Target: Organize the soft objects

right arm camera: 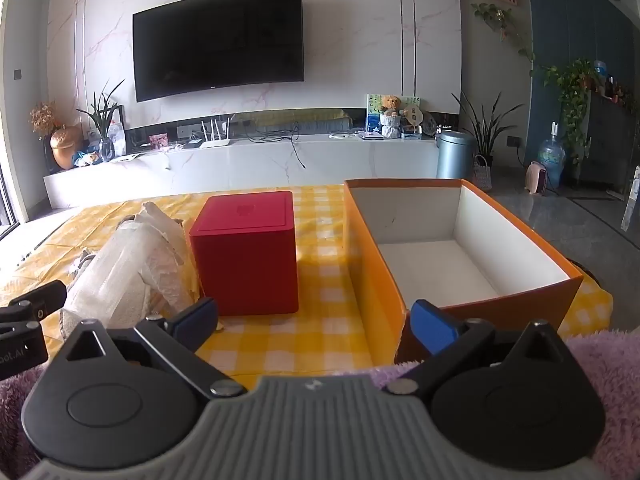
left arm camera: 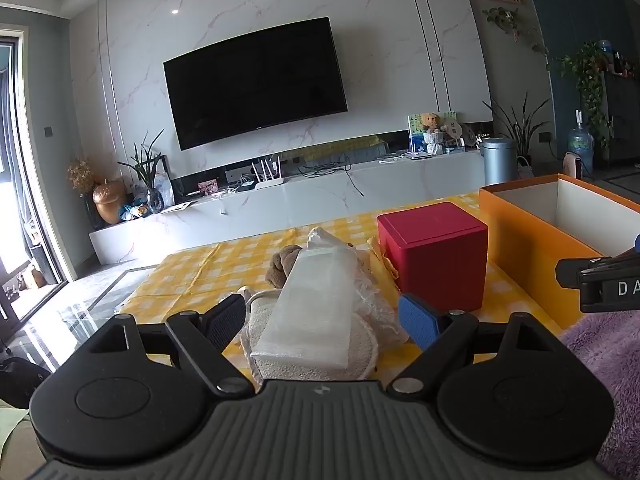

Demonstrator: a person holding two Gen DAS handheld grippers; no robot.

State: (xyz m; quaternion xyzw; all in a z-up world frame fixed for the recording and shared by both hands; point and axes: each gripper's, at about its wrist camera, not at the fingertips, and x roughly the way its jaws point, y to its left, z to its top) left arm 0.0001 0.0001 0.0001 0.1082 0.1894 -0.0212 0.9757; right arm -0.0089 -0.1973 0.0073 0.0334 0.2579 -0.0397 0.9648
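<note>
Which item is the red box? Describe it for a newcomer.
Start at the yellow checked tablecloth. The red box stands between the open orange box and a pile of white soft things. It alone is a closed, plain red cube.

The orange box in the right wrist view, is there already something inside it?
No, the orange box shows only its bare white floor and white inner walls, with nothing lying in it.

Both wrist cams look fwd, low over table — sharing red box [left arm camera: 434,254].

Home living room, wall-mounted television [left arm camera: 256,82], houseplants [right arm camera: 486,128]
</note>
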